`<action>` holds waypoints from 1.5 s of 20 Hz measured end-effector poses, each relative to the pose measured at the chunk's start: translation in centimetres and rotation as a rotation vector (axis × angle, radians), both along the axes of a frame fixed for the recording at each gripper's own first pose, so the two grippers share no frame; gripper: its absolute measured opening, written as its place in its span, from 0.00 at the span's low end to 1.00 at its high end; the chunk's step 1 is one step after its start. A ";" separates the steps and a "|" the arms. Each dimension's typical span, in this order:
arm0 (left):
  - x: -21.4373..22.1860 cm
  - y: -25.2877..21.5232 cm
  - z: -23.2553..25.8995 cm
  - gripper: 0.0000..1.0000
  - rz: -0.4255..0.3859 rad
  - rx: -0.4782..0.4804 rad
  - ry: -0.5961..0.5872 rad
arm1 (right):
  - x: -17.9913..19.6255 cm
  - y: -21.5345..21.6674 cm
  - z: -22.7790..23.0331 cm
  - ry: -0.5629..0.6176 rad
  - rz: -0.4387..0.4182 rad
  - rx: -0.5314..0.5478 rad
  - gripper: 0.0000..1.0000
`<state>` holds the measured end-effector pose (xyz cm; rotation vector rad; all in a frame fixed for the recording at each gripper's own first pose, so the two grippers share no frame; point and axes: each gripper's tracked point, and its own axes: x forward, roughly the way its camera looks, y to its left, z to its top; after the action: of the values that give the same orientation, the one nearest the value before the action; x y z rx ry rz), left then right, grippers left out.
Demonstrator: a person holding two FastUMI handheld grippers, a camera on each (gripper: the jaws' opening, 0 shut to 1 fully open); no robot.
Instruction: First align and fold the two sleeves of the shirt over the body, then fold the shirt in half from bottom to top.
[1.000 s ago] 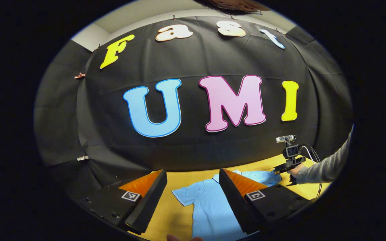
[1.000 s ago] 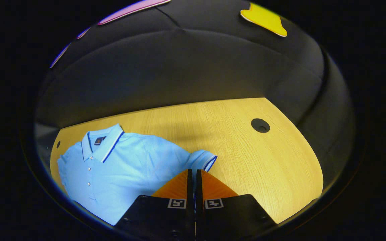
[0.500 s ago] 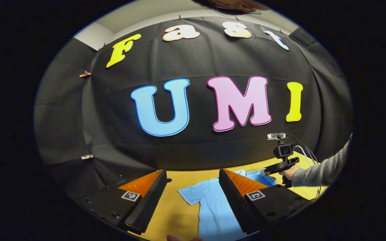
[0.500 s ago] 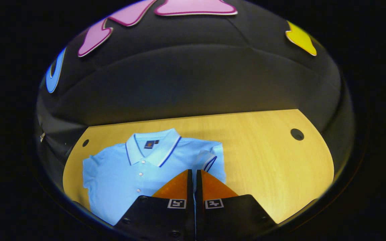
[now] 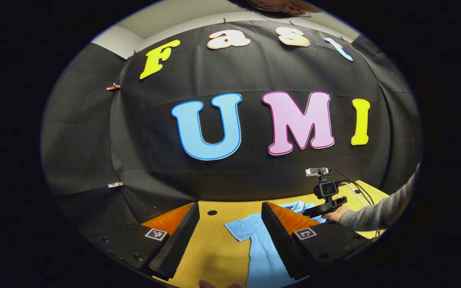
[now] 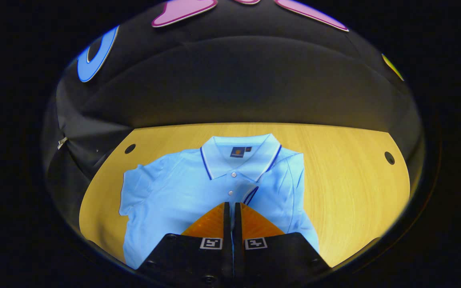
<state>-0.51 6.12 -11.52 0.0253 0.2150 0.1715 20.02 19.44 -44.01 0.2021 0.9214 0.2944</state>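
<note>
- Shirt [image 6: 182, 196], a light blue polo with a dark-edged collar, is lying face up on the wooden table [image 6: 346, 184], its collar pointing toward the booth's black wall.
- One sleeve [image 6: 250, 192], with dark stripes at its cuff, is sitting folded over the chest just below the button placket, and the fabric on that side is running in a straight folded edge down toward the hem.
- The other sleeve [image 6: 134, 180] is lying spread out flat on the wood at the opposite side of the body.
- The right gripper [image 6: 232, 208] is pinching the cuff of the folded sleeve, its two fingers pressed together with the cloth between them, directly above the shirt's chest.
- In the left gripper view, the right gripper [image 5: 314, 211] is showing farther off over the collar end of the shirt [image 5: 262, 248], held by a hand [image 5: 334, 215] coming out of a grey sleeve cuff [image 5: 378, 212], with a small camera and cables riding on top.
- The left gripper [image 5: 230, 224] is hovering with its fingers spread wide apart and nothing between them, near the spread sleeve and pointing toward the wall.
- Two small round holes are sitting in the table near its far corners.
</note>
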 end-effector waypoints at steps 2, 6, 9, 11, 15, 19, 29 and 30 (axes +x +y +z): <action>-0.3 0.4 -0.1 0.99 0.008 -0.002 0.001 | -0.6 1.3 -0.4 0.009 0.025 -0.001 0.06; -0.6 0.9 -0.1 0.99 0.016 -0.002 0.004 | -1.2 1.9 -0.9 0.021 0.044 -0.015 0.06; -0.7 1.0 -0.1 0.99 0.015 -0.002 0.002 | -1.4 2.0 -1.7 0.027 0.043 -0.049 0.05; -0.7 1.1 -0.2 0.99 0.018 -0.001 0.005 | -1.4 1.9 -2.0 0.020 0.044 -0.069 0.05; -0.6 1.4 -0.5 0.99 0.023 -0.004 0.009 | -1.9 2.3 -2.3 0.031 0.052 -0.068 0.19; -0.1 1.3 -1.4 0.99 0.016 -0.011 0.029 | -1.9 2.4 -2.1 0.014 0.035 -0.059 0.27; 7.0 2.2 -6.5 0.99 -0.003 -0.071 0.070 | -0.5 1.7 3.0 -0.166 0.016 0.022 0.82; 8.0 2.4 -7.2 0.99 -0.004 -0.066 0.076 | -0.2 1.2 4.1 -0.202 0.007 0.019 0.86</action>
<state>7.54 8.51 -18.74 -0.0339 0.2964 0.1598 19.79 20.67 -39.91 0.1835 0.7193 0.3242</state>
